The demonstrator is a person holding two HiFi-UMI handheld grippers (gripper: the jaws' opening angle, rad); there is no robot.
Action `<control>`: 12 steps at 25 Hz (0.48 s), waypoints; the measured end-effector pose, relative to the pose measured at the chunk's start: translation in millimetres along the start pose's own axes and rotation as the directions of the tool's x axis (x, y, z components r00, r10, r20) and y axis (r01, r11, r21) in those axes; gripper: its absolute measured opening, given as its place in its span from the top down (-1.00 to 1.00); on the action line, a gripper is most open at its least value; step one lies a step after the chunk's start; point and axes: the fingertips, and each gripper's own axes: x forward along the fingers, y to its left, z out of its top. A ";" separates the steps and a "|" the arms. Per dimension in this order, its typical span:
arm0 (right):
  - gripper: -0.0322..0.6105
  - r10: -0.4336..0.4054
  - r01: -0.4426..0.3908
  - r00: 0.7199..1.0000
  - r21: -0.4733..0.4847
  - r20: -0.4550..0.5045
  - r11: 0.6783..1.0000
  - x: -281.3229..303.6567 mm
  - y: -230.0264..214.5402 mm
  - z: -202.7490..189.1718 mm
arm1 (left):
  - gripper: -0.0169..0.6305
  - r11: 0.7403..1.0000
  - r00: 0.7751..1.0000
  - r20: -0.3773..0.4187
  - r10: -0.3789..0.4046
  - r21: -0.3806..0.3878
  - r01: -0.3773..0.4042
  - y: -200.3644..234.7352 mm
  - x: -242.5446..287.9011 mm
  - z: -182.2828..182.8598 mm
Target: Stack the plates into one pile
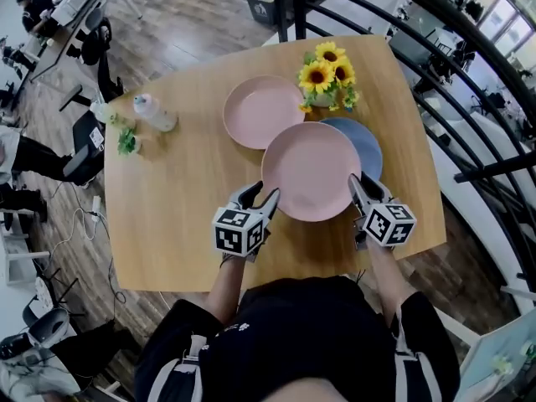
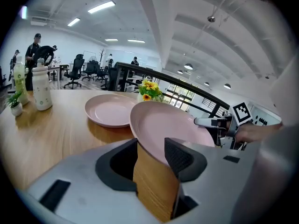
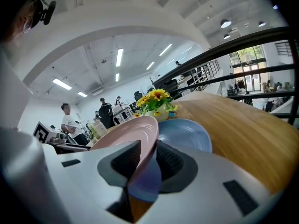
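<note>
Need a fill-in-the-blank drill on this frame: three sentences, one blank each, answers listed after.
The gripped plate, held at its rim by the left gripper and the right gripper, is ____.
The lower plate, partly hidden beneath it, is ____.
Counting the far plate beside the flowers, the table bears ____ plates.
Missing words: pink; blue; three.

On the light wooden table [image 1: 184, 224] stand potted yellow sunflowers [image 1: 328, 75], a white plastic bottle [image 1: 154, 113] and a small green plant [image 1: 126, 141].
</note>
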 end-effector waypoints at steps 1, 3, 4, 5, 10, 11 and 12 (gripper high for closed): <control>0.57 -0.002 0.002 1.000 0.001 0.002 1.000 -1.0 -7.6 3.5 | 0.44 1.000 1.000 -0.002 0.001 0.005 -0.001 -4.6 6.5 2.9; 0.57 -0.005 0.005 1.000 0.001 0.004 1.000 -2.9 -22.5 10.2 | 0.44 1.000 1.000 -0.001 0.000 0.011 0.000 -13.7 19.5 8.6; 0.57 -0.007 0.007 1.000 0.001 0.005 1.000 -4.0 -29.4 12.8 | 0.44 1.000 1.000 -0.003 0.000 0.011 0.000 -18.1 25.4 10.3; 0.57 -0.009 0.009 1.000 0.000 0.003 1.000 -5.1 -35.8 14.6 | 0.44 1.000 1.000 -0.007 -0.001 0.012 0.001 -22.4 30.7 10.8; 0.57 -0.019 0.019 1.000 -0.002 -0.006 1.000 -6.7 -64.1 17.8 | 0.44 1.000 0.999 -0.033 -0.003 0.025 0.004 -37.0 55.4 9.7; 0.57 -0.021 0.021 1.000 -0.003 -0.009 1.000 -6.8 -69.0 18.3 | 0.44 1.000 0.999 -0.032 -0.003 0.026 0.004 -39.4 59.4 10.8; 0.57 -0.024 0.024 1.000 -0.005 -0.012 1.000 -7.3 -73.5 18.7 | 0.44 1.000 1.000 -0.029 -0.004 0.025 0.004 -41.9 62.7 12.2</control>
